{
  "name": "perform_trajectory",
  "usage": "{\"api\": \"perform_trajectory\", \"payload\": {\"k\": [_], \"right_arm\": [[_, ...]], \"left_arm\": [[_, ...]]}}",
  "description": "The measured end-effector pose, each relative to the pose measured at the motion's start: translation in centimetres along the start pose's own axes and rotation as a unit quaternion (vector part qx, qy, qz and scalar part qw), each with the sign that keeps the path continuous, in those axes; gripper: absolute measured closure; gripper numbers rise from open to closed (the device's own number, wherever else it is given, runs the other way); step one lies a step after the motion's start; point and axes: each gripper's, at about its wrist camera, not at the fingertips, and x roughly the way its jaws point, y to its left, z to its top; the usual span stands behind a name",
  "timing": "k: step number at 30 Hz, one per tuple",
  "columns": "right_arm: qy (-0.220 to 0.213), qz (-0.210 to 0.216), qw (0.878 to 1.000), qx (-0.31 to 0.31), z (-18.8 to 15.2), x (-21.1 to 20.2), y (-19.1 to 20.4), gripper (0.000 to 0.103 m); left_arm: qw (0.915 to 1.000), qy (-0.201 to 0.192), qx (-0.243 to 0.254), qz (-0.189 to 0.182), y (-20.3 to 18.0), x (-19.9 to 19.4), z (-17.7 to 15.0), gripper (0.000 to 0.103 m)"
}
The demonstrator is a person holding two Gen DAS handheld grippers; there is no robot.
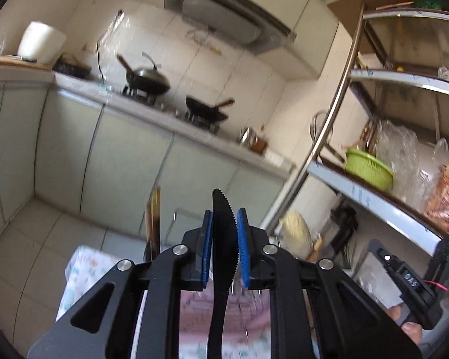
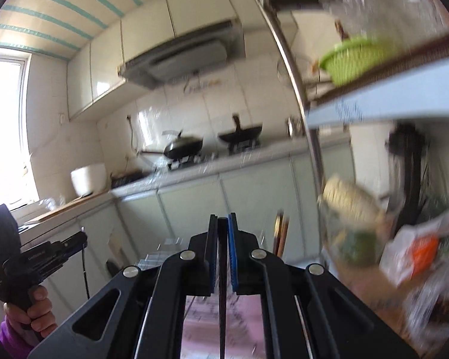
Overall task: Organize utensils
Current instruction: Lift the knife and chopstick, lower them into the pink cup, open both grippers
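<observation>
Left gripper [image 1: 224, 245] clamped on black knife [image 1: 223, 239], serrated blade upright between blue pads [image 1: 243, 248], handle hanging below over pink cloth [image 1: 194, 314]. Chopsticks [image 1: 153, 221] left of it, blurred. Beyond: white pot [image 1: 40, 42] at left end of desk [image 1: 176, 122], two woks [image 1: 148, 79] on stove, green basket [image 1: 368, 167] on metal shelf [image 1: 374, 200]. Right gripper [image 2: 223, 248] closed on thin black utensil [image 2: 222, 269] seen edge-on, kind unclear. Hand [image 2: 30, 308] at left edge holds other gripper's handle.
</observation>
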Motion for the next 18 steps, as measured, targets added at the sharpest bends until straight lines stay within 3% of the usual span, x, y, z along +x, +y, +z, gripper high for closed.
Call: {"api": "perform_trajectory", "payload": {"k": [5, 9, 18], "right_arm": [[-0.061, -0.031, 0.997, -0.028, 1.4, 1.2, -0.1, 0.097], [-0.082, -0.043, 0.995, -0.045, 1.4, 2.8, 0.0, 0.097], [-0.055, -0.056, 0.995, -0.061, -1.5, 6.6, -0.7, 0.097]], "left_arm": [[0.9986, -0.05, 0.01, 0.016, 0.0, 1.7, 1.0, 0.088], [0.9973, -0.069, 0.005, 0.021, 0.9, 3.1, 1.2, 0.088], [0.9926, -0.101, 0.043, 0.052, 1.6, 6.1, -0.2, 0.088]]}}
